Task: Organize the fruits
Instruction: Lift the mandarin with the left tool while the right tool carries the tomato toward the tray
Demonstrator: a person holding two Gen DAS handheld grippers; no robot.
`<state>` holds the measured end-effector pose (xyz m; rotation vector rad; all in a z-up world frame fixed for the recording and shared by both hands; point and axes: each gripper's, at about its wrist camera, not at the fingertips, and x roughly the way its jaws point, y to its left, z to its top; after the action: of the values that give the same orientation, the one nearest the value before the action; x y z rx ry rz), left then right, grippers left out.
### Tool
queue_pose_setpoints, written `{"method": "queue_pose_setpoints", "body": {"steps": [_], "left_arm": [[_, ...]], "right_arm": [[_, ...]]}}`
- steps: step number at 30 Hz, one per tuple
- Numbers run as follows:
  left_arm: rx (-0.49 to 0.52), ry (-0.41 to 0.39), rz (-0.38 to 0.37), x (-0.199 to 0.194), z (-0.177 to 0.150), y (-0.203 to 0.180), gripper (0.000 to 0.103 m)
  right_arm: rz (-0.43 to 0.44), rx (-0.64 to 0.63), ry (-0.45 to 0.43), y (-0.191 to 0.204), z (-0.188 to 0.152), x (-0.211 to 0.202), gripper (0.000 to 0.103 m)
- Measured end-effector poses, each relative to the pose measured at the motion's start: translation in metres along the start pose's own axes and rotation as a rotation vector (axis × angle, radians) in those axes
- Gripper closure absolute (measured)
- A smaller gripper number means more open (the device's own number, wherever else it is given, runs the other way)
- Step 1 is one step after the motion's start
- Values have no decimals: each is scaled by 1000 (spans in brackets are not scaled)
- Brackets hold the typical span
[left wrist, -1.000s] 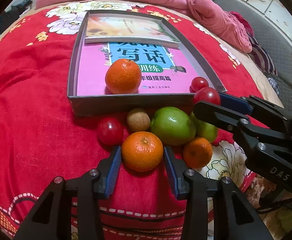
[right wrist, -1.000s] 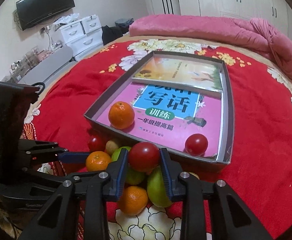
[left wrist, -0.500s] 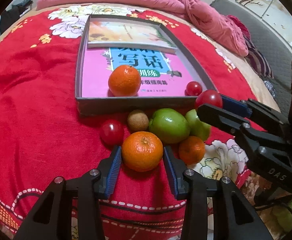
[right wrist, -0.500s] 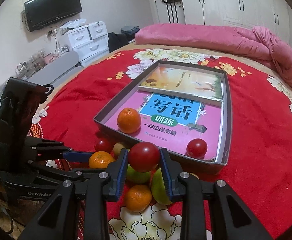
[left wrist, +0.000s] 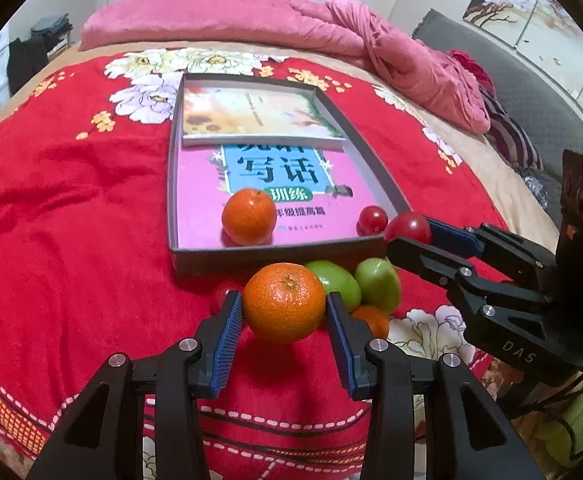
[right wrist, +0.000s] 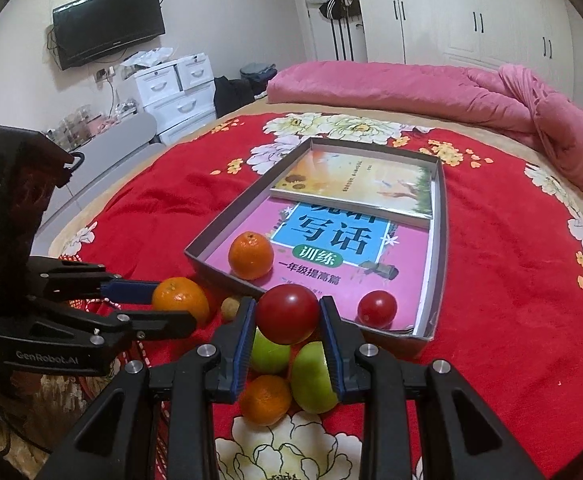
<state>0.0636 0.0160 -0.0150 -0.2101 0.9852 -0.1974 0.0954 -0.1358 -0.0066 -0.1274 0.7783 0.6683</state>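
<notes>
My left gripper (left wrist: 284, 312) is shut on an orange mandarin (left wrist: 284, 302) and holds it above the red bedspread. My right gripper (right wrist: 287, 320) is shut on a red tomato (right wrist: 287, 314), just before the near edge of the grey tray (right wrist: 227, 276). In the tray, on the books, lie an orange (right wrist: 250, 255) and a small tomato (right wrist: 376, 308). Under the grippers on the bed lie two green apples (right wrist: 269, 354) (right wrist: 311, 376), a small orange (right wrist: 265, 400) and a brown kiwi (right wrist: 231, 307). Another red tomato (left wrist: 219, 296) is partly hidden behind my left finger.
The tray (left wrist: 251, 258) holds two books that cover its floor. A rolled pink duvet (left wrist: 251, 20) lies along the far side of the bed. White drawers (right wrist: 175, 92) and a wall TV (right wrist: 107, 24) stand to the left, beyond the bed.
My left gripper has risen with the mandarin, which now hangs clear of the fruit pile. The right gripper keeps its tomato and has tilted up a little.
</notes>
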Motion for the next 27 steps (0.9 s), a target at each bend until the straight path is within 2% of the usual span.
{"method": "queue_pose_setpoints", "body": {"steps": [13,27], "left_arm": [[6,-55,3,-7,21,-9,59],[24,-63,2,12,45,-27,59]], "right_arm": [[-20,27,-35,-11,5,-8,71],[-82,72,-77,-35,12,-17,71]]}}
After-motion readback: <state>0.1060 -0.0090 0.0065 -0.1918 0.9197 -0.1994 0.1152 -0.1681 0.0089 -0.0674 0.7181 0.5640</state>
